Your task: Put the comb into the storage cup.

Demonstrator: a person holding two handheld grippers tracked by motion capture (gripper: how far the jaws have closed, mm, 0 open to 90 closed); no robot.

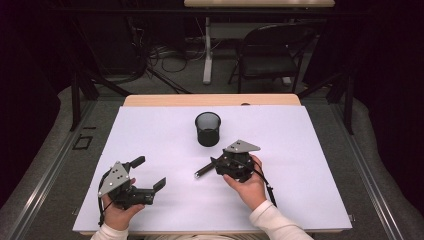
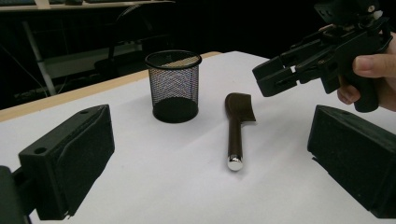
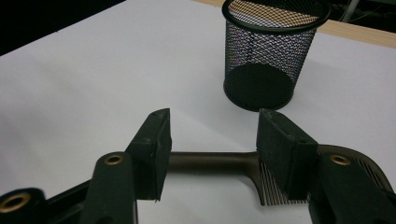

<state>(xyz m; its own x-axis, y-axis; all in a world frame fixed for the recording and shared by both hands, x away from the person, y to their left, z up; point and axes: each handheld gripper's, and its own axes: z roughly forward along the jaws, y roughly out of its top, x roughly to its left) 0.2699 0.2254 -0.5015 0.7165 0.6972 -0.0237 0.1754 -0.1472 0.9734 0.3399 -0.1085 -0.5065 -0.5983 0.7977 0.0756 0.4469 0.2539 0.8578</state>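
Two parted pads of the right tool (image 3: pixel 212 149) straddle, ungripped, the brush (image 2: pixel 236 128) lying lengthwise beside the mesh cup (image 1: pixel 208 128); left tool (image 1: pixel 150 172), released, farther off.

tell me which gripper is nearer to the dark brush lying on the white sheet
Right. The right gripper is over the brush, jaws open astride its handle. The left gripper sits apart at the sheet's near left, open.

Bright, even light on the white table (image 1: pixel 150 130) — dark, murky surroundings — soft shadows, slightly grainy, near edges blurred.
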